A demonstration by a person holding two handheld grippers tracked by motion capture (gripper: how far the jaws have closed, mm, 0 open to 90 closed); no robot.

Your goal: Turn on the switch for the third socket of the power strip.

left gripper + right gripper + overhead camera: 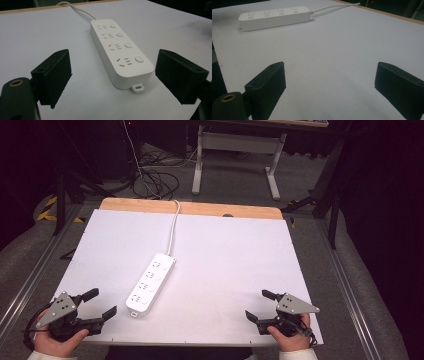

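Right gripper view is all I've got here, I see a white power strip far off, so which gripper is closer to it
Observer: The left gripper; the power strip lies nearer the table's left side.
Operator: Is the left gripper open?
Observer: Yes, its jaws stand wide apart, holding nothing.
Operator: Does each socket have its own switch?
Observer: The left gripper view shows four socket sets, each with a round button beside it.

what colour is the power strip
White, cord included; the power strip shows best in the left gripper view.
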